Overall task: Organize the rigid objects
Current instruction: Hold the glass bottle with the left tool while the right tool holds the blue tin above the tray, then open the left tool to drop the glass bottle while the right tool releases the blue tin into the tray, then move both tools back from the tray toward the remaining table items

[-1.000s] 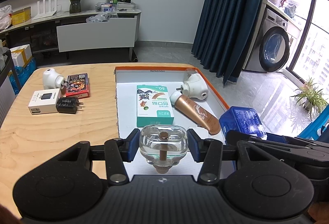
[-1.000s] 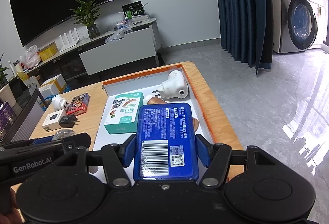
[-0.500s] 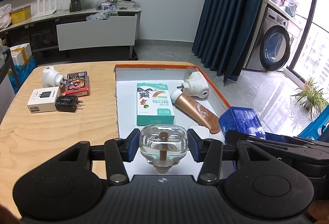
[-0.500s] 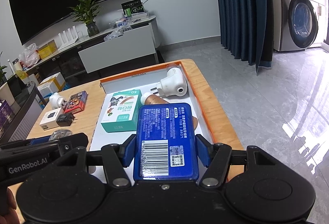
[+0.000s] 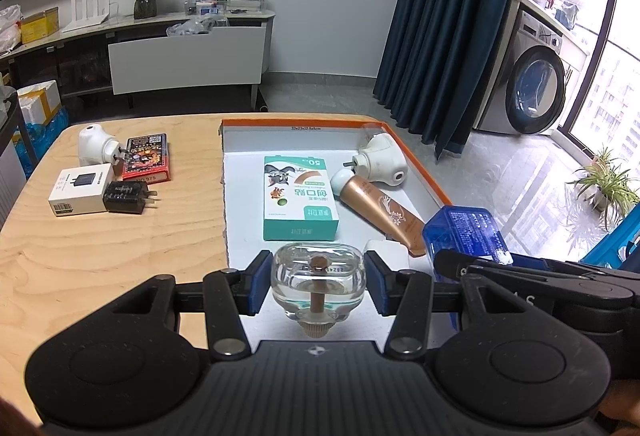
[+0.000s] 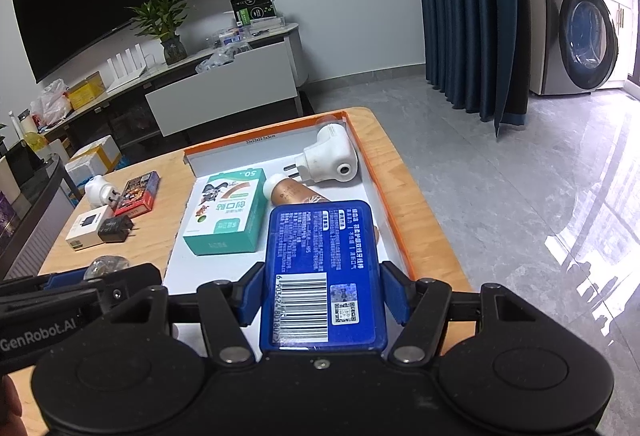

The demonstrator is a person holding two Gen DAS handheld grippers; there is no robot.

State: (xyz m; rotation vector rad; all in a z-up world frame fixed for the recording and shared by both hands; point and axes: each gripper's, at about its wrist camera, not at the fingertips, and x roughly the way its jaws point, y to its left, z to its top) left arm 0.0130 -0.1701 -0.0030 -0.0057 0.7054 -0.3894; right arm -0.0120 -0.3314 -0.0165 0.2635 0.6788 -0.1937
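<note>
My left gripper [image 5: 318, 286] is shut on a clear glass bottle [image 5: 318, 276] and holds it over the near end of the orange-rimmed white box [image 5: 416, 164]. My right gripper [image 6: 322, 296] is shut on a flat blue case [image 6: 322, 268] with a barcode, above the box's near right part [image 6: 396, 224]. In the box lie a teal carton [image 5: 298, 202], a copper tube [image 5: 380, 210] and a white plug-in device [image 5: 382, 164]. The blue case also shows in the left wrist view [image 5: 464, 232].
On the wooden table [image 5: 100, 248] left of the box lie a white plug device [image 5: 94, 146], a red card box [image 5: 146, 160], a white charger box [image 5: 78, 190] and a black charger [image 5: 126, 194]. The table's right edge drops to the tiled floor [image 6: 520, 196].
Both grippers have drawn back and risen slightly, so the box and table objects look a little farther away. Both still hold their objects.
</note>
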